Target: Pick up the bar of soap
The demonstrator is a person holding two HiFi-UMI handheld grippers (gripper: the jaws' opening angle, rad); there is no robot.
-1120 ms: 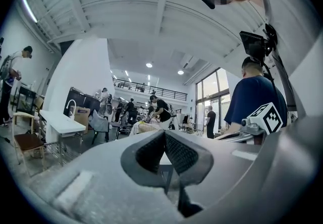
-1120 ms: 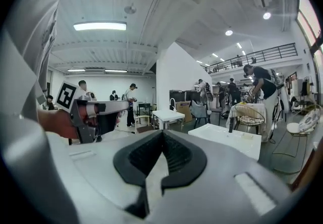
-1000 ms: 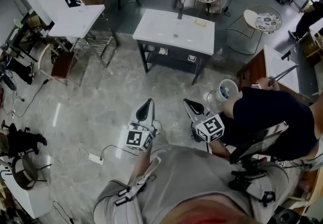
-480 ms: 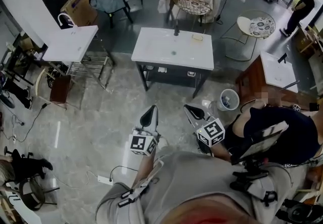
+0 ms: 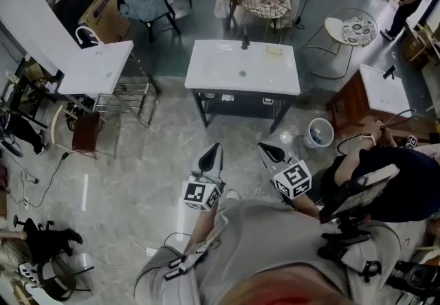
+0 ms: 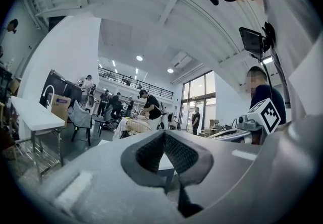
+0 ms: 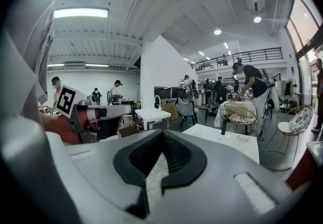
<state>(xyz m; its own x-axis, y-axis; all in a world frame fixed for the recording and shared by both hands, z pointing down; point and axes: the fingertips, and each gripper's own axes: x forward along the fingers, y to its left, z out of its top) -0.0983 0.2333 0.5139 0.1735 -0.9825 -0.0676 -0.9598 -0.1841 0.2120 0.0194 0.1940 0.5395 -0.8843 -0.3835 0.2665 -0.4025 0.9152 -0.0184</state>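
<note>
Closer now: the table (image 5: 234,84) sits lower in the head view than it did a second ago, so the walk toward it has gained ground. The bucket (image 5: 320,133) has slid to the right of the frame. Both grippers hold much the same spot at lower centre.

The soap (image 5: 274,50) lies on the tabletop, upper centre of the frame, near the back edge and just right of the faucet (image 5: 245,41). It is well apart from both grippers.

The left gripper (image 5: 212,155) has its jaws pressed together with nothing between them. The right gripper (image 5: 269,152) is the same, pads meeting and empty.

Risks from here:
- With jaws together, neither gripper can take the soap. Arriving like that would likely shove it along the top or off the back edge.
- Soap is probably slick, so an off-centre pinch could squirt it out.
- The faucet stands just beside it, so a reach from the left could knock it.
- The bucket and the seated person (image 5: 395,183) at lower right crowd the right-hand path.
</note>
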